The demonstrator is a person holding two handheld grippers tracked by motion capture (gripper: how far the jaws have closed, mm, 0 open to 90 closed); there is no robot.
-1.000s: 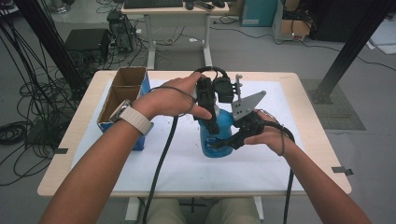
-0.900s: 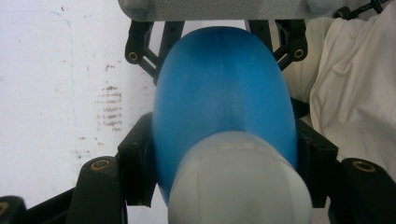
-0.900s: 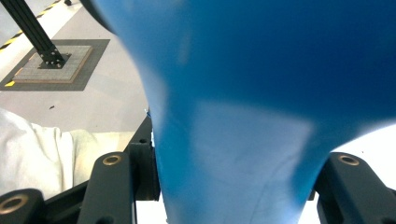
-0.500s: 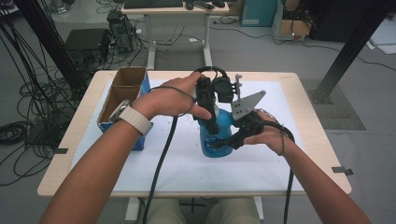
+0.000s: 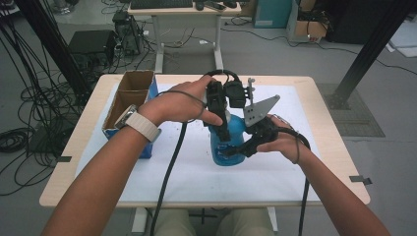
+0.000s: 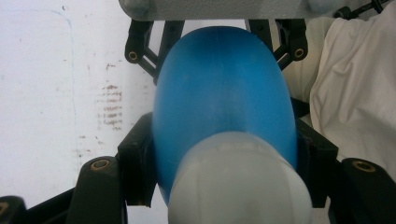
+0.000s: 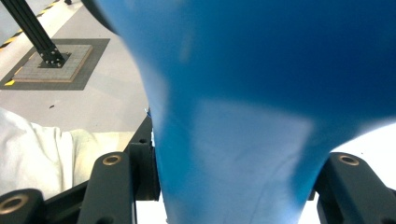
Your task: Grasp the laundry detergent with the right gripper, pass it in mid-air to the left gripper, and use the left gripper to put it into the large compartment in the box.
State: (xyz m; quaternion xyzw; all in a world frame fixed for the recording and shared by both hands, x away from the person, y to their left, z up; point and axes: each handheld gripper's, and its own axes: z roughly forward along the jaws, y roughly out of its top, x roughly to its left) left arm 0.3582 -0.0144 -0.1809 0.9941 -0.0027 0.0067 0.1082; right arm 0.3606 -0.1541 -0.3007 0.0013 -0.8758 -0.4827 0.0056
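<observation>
A blue bottle (image 5: 237, 129) with a white cap (image 6: 238, 182) stands on the white mat (image 5: 187, 172) at the table's middle. My left gripper (image 5: 224, 133) reaches down from above and is shut on the bottle's upper part; in the left gripper view its jaws press on the blue body (image 6: 224, 93) just below the cap. My right gripper (image 5: 237, 150) comes in from the right side and is shut on the bottle's lower body (image 7: 257, 93), one jaw on each flank. Both hands hold still.
An open cardboard box (image 5: 129, 98) in a blue sleeve stands at the table's left side. The table's wooden rim (image 5: 324, 98) frames the mat. Cables trail from both grippers toward the near edge. A pale cloth (image 6: 355, 93) lies beyond the bottle.
</observation>
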